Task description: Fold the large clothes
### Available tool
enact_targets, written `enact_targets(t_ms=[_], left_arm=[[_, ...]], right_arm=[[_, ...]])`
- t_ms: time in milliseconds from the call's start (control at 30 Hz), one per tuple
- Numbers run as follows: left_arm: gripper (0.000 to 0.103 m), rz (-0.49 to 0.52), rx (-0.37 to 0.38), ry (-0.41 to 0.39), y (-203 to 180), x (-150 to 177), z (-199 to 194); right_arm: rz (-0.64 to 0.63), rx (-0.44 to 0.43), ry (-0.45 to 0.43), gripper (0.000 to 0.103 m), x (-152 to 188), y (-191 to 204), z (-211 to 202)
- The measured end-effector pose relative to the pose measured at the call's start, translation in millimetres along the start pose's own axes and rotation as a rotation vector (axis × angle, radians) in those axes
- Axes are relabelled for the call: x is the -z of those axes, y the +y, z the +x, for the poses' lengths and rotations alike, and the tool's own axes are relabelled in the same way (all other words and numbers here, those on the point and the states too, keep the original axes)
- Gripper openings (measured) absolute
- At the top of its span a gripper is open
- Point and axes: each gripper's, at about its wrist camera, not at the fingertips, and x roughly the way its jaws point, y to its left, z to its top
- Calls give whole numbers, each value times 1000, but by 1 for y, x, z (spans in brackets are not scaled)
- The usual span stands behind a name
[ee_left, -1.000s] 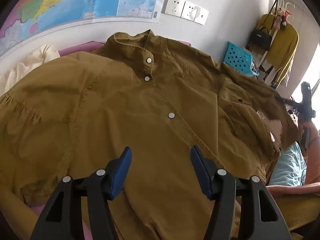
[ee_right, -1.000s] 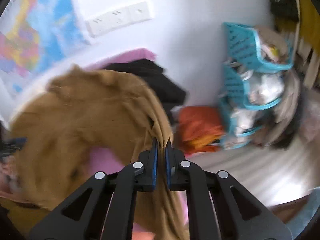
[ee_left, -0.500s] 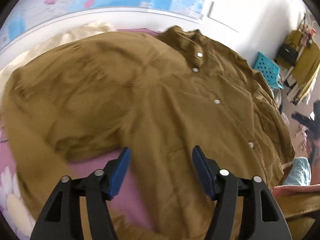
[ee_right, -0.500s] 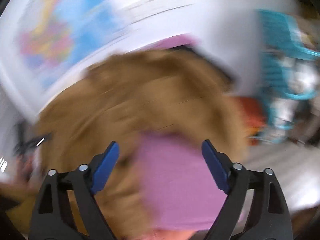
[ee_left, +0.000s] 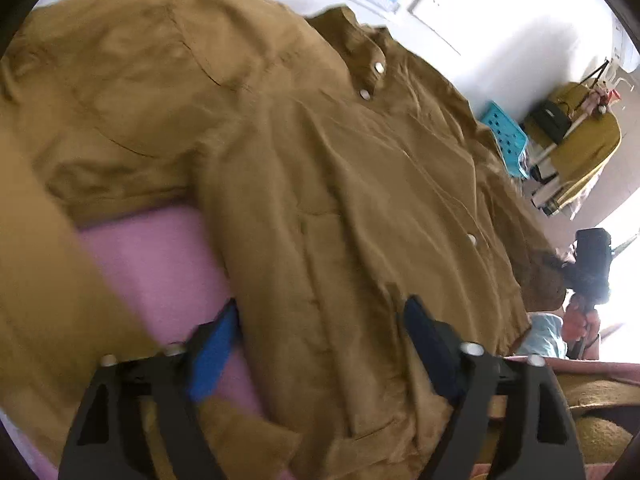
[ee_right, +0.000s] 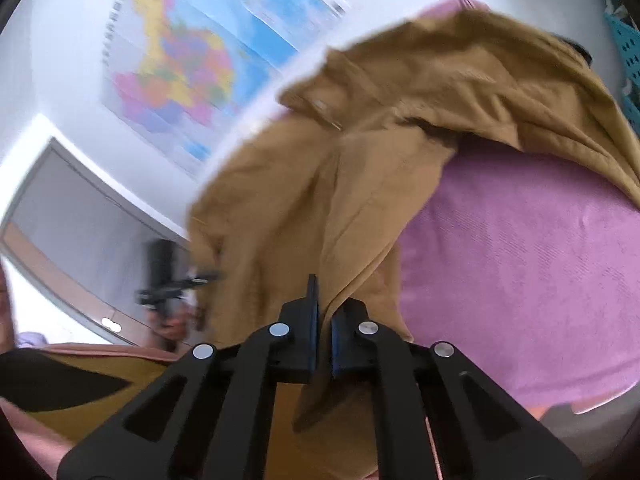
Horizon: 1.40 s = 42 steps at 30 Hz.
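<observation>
Shirt (ee_left: 328,184) spread on the bed cover (ee_left: 160,264), collar far, hem near.
Left wrist view: shirt fills most of the bed; a bare patch of bed cover sits near-left, between the shirt body on its right and a sleeve (ee_left: 44,280) on its left. Left gripper (ee_left: 320,336) hangs over the near hem, shirt edge between its fingers. Basket (ee_left: 506,140) and coat rack (ee_left: 576,136) stand far right, beyond the bed; wall behind the collar. Right wrist view: right gripper (ee_right: 325,320) sits at the near edge with a shirt fold between its fingers; shirt runs far and left, bare bed cover right; map (ee_right: 200,52) on the far wall, upper left.
</observation>
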Motion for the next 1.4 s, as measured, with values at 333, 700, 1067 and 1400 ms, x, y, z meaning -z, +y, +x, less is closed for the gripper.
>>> enact_targets(t_ms=[333, 700, 1067, 1400], left_arm=[[8, -61, -157, -23, 15, -11, -28], [43, 233, -102, -167, -43, -15, -56], [44, 223, -44, -219, -59, -32, -52], [56, 196, -15, -364, -55, -45, -84]], right_arm=[[228, 79, 58, 18, 38, -58, -13], [546, 166, -305, 72, 1, -170, -103], [845, -33, -349, 65, -1, -250, -69], [678, 52, -579, 6, -22, -223, -110]])
